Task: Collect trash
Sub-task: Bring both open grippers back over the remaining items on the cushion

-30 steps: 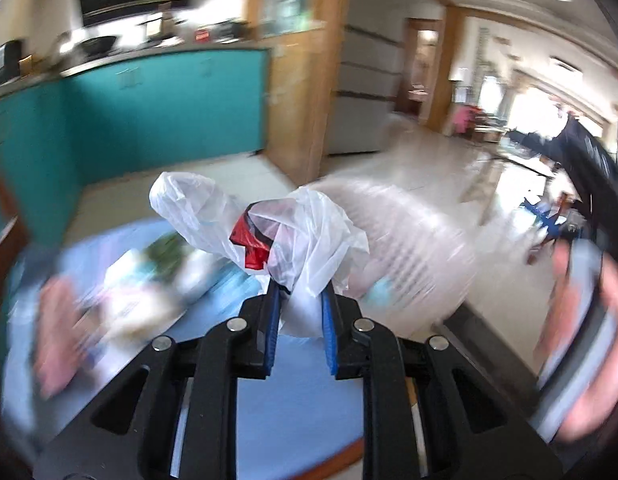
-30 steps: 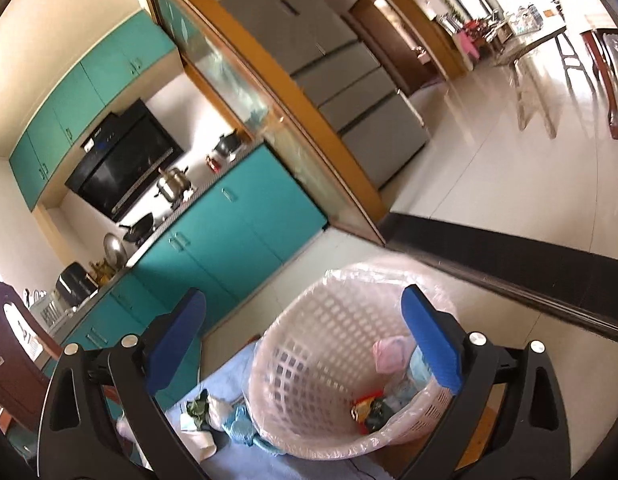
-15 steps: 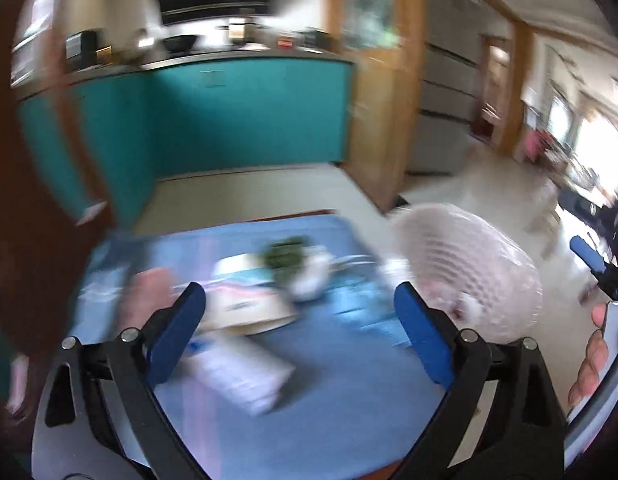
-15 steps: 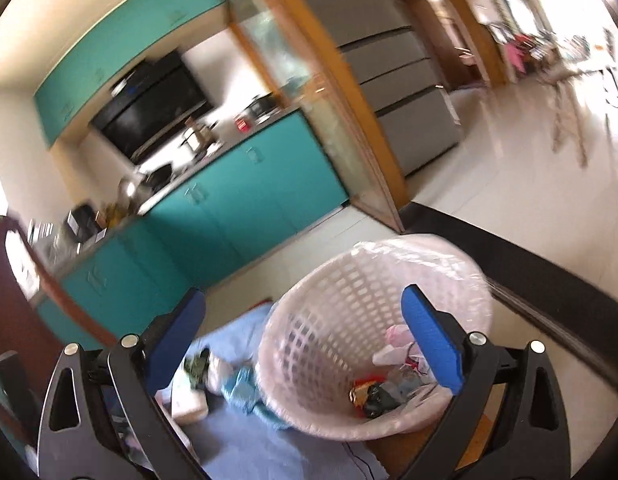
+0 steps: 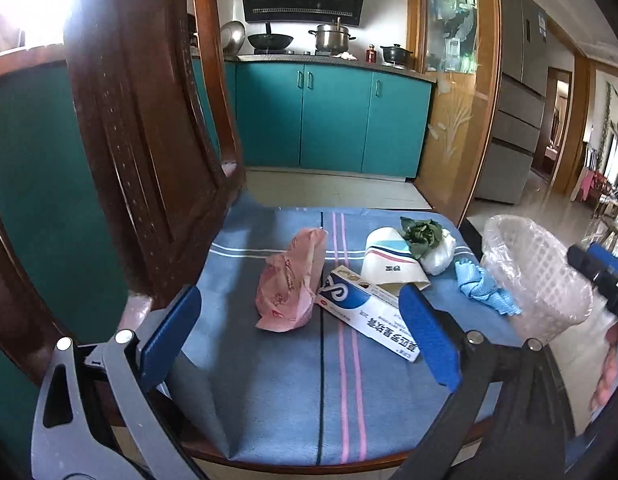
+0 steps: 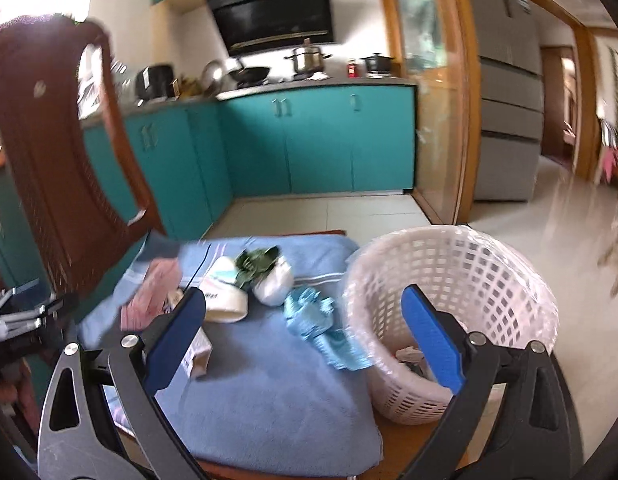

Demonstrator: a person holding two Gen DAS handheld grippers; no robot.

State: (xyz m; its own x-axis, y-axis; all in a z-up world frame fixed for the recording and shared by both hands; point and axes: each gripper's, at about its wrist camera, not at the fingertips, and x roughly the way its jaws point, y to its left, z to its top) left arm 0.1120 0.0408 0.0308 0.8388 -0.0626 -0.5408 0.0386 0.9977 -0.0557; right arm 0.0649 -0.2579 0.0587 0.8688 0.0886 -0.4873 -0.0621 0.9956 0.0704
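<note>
My left gripper (image 5: pixel 297 296) hangs over the blue striped cloth (image 5: pixel 321 392), its jaws opening wide with nothing between them. Ahead of it lie a pink paper bag (image 5: pixel 289 284), a blue-and-white box (image 5: pixel 369 316), a striped paper cup (image 5: pixel 389 262), green leaves (image 5: pixel 423 234) on a white bag (image 5: pixel 441 256), and a crumpled blue wipe (image 5: pixel 485 284). The lined white basket (image 5: pixel 537 276) stands at the right. My right gripper (image 6: pixel 303 294) is open and empty above the cloth, beside the basket (image 6: pixel 449 280), which holds some trash. The wipe (image 6: pixel 313 316) lies against it.
A dark wooden chair back (image 5: pixel 141 140) rises close on the left. Teal kitchen cabinets (image 5: pixel 333 120) and tiled floor lie beyond the seat. A hand (image 5: pixel 609 372) holding the right gripper shows at the right edge. The cloth's front edge is near.
My left gripper let go of the white plastic bag, opened wide and swung left from the basket to the seat. My right gripper rolled and moved, staying open; the basket now sits to its right.
</note>
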